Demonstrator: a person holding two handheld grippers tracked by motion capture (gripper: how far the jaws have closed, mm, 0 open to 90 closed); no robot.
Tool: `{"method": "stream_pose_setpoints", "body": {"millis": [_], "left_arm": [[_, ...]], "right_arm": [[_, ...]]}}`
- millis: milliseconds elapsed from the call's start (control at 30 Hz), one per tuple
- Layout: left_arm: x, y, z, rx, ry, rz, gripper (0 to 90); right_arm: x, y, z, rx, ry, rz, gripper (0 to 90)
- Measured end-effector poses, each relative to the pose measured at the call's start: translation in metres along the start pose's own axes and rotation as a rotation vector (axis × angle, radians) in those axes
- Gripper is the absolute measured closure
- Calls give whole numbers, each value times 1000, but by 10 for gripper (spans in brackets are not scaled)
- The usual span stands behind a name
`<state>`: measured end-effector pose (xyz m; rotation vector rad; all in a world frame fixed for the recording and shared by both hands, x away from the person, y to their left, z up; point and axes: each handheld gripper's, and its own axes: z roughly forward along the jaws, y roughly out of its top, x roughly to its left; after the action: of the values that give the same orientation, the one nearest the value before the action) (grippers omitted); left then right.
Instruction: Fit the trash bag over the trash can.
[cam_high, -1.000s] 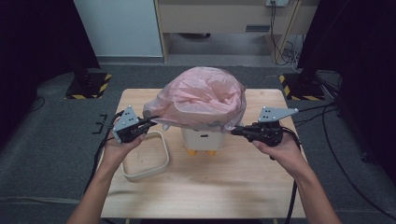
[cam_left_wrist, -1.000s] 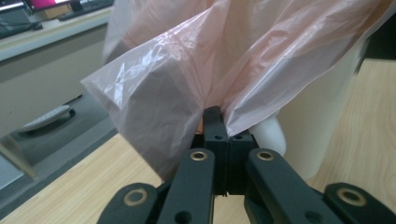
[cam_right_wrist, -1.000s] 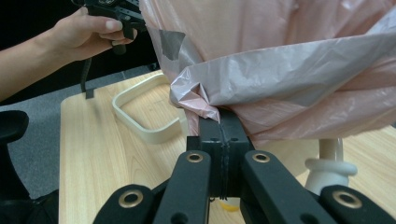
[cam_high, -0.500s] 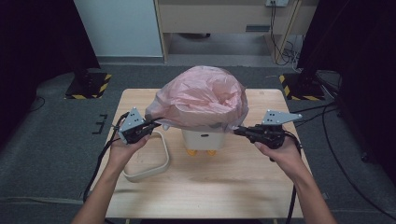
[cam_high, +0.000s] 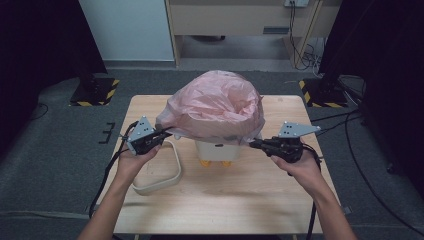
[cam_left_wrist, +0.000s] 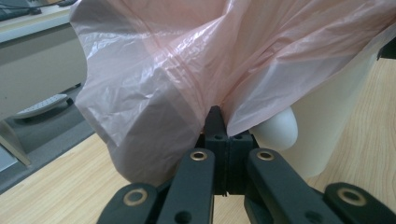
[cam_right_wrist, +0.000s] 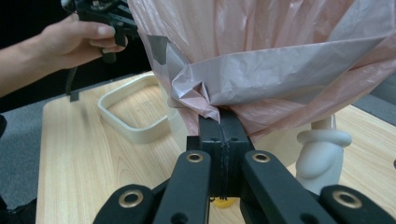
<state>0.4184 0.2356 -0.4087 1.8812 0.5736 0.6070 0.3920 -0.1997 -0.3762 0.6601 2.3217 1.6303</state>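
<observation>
Black jaws of the left gripper (cam_high: 161, 134) and the right gripper (cam_high: 255, 144) are pressed together, each pinching a hem of the crinkled, translucent pink plastic bag (cam_high: 215, 106). That bag billows over a smooth cream bin (cam_high: 216, 150) at the middle of the wooden table (cam_high: 225, 200). A rounded cream ring (cam_high: 159, 172) lies near left; bare wood stretches nearward.

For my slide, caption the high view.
Both grippers, left and right, stretch a pink bag over a white bin.
</observation>
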Motion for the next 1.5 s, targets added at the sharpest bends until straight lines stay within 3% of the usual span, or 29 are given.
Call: {"method": "stream_pose_setpoints", "body": {"millis": [300, 367, 500, 633, 700, 800, 933, 1067, 1133, 1400, 1500], "left_arm": [[-1, -4, 0, 1, -9, -8, 897], [-3, -3, -1, 4, 5, 1, 885], [-5, -4, -7, -22, 45, -9, 700], [-8, -4, -14, -41, 56, 33, 576], [-10, -3, -18, -49, 54, 34, 512], [-14, -1, -25, -58, 37, 50, 496], [-17, -1, -30, -72, 24, 37, 453], [-19, 1, -32, -78, 24, 47, 410], [-20, 2, -33, -83, 25, 47, 406], [-24, 7, -43, -103, 26, 53, 396], [-25, 10, -47, -126, 30, 44, 395]], "right_arm": [[1, -2, 1, 16, -6, 9, 900], [2, -1, -1, 18, 0, 12, 892], [5, 3, -13, 5, -37, 18, 682], [4, 5, -33, 14, -88, 32, 534], [2, 7, -44, -2, -104, 37, 517], [-4, 11, -58, -14, -136, 33, 523], [-17, 23, -69, -16, -188, 38, 549], [-36, 43, -67, -36, -246, 72, 585], [-47, 55, -64, -44, -277, 66, 591], [-71, 99, -41, -67, -257, 70, 564], [-76, 110, -25, -48, -237, 62, 556]]}}
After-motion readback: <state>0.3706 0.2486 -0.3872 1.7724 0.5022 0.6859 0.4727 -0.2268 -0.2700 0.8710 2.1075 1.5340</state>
